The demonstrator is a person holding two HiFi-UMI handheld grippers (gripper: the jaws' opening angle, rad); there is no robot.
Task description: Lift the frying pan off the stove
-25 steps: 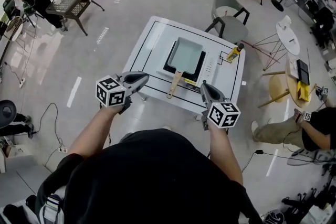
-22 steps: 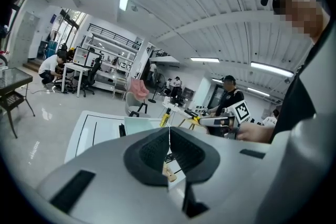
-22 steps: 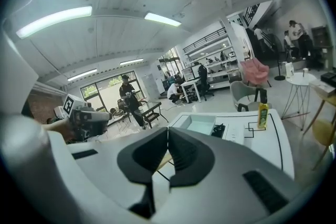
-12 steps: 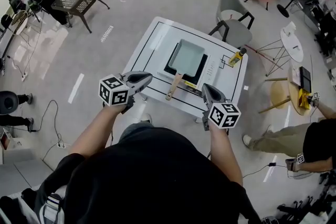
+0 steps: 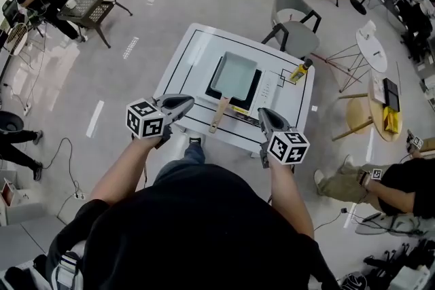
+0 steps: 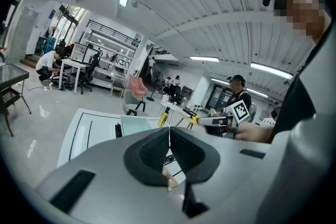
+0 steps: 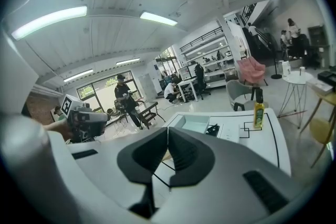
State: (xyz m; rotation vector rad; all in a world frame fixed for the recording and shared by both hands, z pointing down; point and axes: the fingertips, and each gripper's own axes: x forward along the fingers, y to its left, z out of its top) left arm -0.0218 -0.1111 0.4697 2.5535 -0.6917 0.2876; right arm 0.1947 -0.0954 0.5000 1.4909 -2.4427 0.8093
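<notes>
**Frying pan [image 5: 234,75] sits on the stove [image 5: 255,88], table [image 5: 183,58] centre.**
Its wooden handle [image 5: 219,113] runs toward 7 o'clock. It lies at 3 o'clock of your left gripper [image 5: 185,103] and 9 o'clock of your right gripper [image 5: 265,117]. Both are clenched empty.

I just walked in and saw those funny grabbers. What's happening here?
A person stands at a white table with a grabber in each hand. The left gripper and the right gripper are both shut and empty, held at the table's near edge. A square frying pan sits on a black stove, its wooden handle pointing toward the person. A yellow bottle stands to the right. Nothing has been picked up yet.
</notes>
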